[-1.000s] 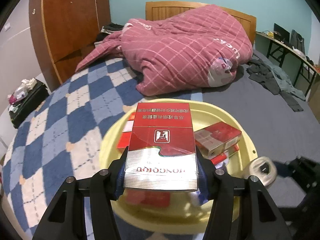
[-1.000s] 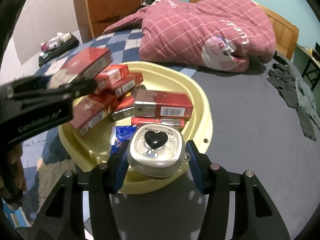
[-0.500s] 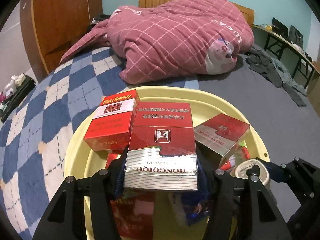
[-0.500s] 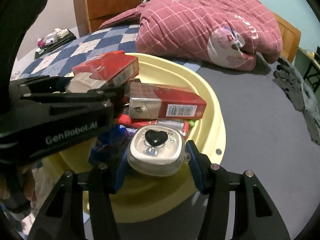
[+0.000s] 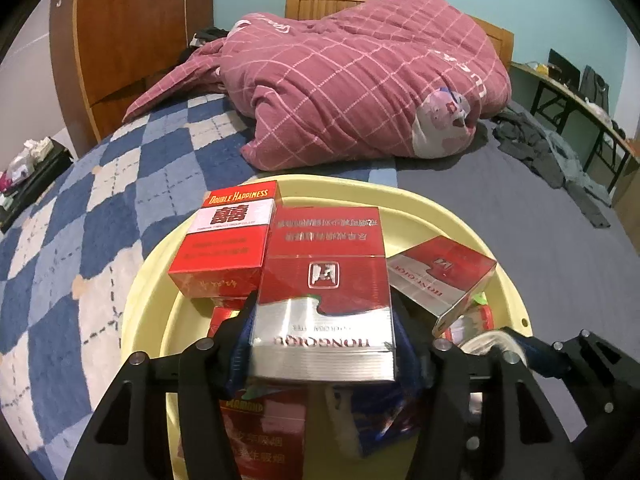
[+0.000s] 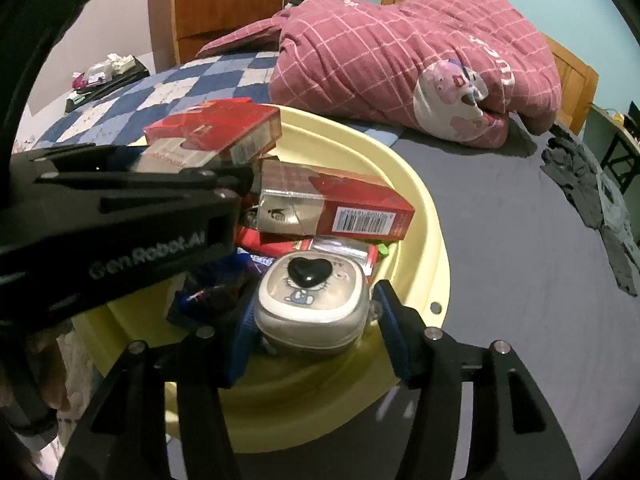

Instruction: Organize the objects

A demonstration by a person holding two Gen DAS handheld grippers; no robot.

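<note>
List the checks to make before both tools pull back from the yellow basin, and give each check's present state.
1. Left tool over the basin: ok.
2. Its jaws opening around the pack: ok.
3. Pack supported from below: cannot tell.
4. Right tool jaws opening, gap beside the case: ok.
5. Case inside the basin: ok.
6. Tools apart from each other: cannot tell.

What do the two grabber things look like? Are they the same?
Yes, they match. The left gripper and the right gripper are both matte black frames with angular arms and small silver screw heads. Each has two fingers lined with blue pads. The left one's side carries pale lettering reading GenRobot.AI. No cables or sleeves show.
</note>
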